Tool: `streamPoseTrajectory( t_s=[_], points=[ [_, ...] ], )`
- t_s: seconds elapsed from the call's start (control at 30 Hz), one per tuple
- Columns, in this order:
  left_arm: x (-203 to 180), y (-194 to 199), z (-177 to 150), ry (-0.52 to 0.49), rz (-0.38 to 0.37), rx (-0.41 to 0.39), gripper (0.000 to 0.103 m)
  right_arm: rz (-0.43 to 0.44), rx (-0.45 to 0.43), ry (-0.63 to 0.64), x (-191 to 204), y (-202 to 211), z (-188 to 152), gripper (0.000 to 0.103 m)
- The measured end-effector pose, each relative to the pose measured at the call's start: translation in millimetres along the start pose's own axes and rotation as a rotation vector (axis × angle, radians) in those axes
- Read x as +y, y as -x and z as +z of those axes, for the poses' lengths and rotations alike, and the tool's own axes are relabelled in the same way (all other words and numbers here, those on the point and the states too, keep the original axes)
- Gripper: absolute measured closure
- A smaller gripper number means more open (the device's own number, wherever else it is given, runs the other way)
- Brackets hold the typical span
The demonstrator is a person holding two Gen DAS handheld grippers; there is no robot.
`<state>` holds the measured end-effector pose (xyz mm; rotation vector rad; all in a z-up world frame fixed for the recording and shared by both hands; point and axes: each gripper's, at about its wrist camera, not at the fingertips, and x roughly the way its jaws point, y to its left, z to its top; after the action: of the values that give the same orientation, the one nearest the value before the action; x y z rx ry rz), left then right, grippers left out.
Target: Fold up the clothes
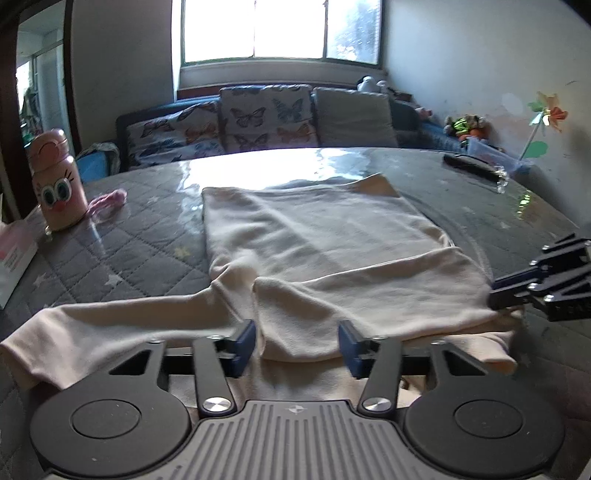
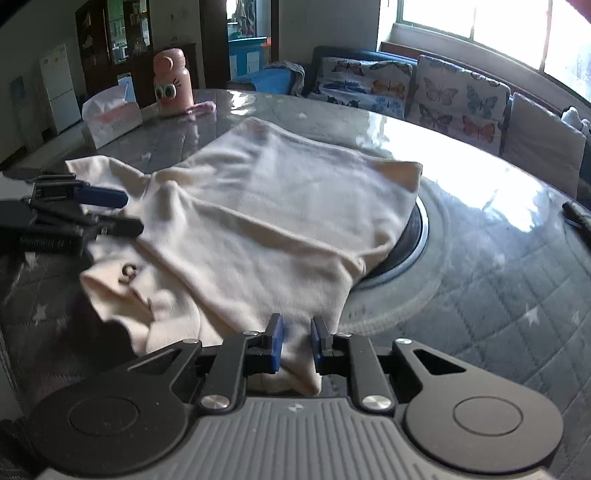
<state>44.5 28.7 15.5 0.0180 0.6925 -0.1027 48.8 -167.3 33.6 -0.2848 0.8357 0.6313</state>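
Cream shirt (image 1: 314, 236) fabric fills both sets of jaws, and it lies spread across the middle of the round table (image 1: 147, 236), partly folded. The left gripper (image 1: 297, 345) has its blue pads wide apart, with a rounded fold of the near edge sitting between them; neither pad presses on the cloth, so it stands open around the fold rather than clamped. The right gripper (image 2: 296, 345) has its pads much closer together with a bunch of the shirt's edge between them; the cloth runs down through the gap, and the pads appear to be pinching it.

From the left wrist view, the right gripper (image 1: 517, 291) shows at the shirt's right near corner, its dark fingers touching the fabric edge. From the right wrist view, the left gripper (image 2: 110, 212) reaches in at the left side, its tips against the cloth.

One sleeve (image 1: 110, 325) trails out flat to the left along the near edge of the table. The shirt's far part drapes over a raised turntable (image 2: 417, 236) set in the tabletop, whose rim shows beyond the cloth on the right.

Farther out on the quilted, glossy table cover stand a pink bottle (image 1: 55, 184) with cartoon eyes, a small pink cloth (image 1: 107, 203) just beside it, and a tissue box (image 2: 110, 118) near the edge. A dark remote (image 1: 471, 166) lies on the far right side. Beyond the table sits a sofa (image 1: 258, 118) with butterfly cushions under a bright window (image 1: 280, 29).
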Motion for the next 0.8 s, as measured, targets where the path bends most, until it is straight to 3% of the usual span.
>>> streamPoseTrajectory(
  t_s=[0.07,0.33,0.47,0.7,0.8],
  points=[
    [2,-2,-1,0.008,0.016,0.011,0.074,0.003,-0.002,-0.001,-1,1,2,0.087],
    [5,4,-1,0.005,0.047,0.001,0.099,-0.006,-0.071,-0.016,-8,-3,27,0.084],
    [9,11,-4,0.004,0.055,-0.004,0.101,-0.006,-0.067,-0.01,-6,-21,36,0.078],
    [23,22,-8,0.042,0.043,0.008,0.098,-0.028,-0.047,-0.013,-5,-35,38,0.075],
    [28,23,-11,0.067,0.037,0.011,0.097,-0.021,-0.036,0.003,2,-39,37,0.068]
  ],
)
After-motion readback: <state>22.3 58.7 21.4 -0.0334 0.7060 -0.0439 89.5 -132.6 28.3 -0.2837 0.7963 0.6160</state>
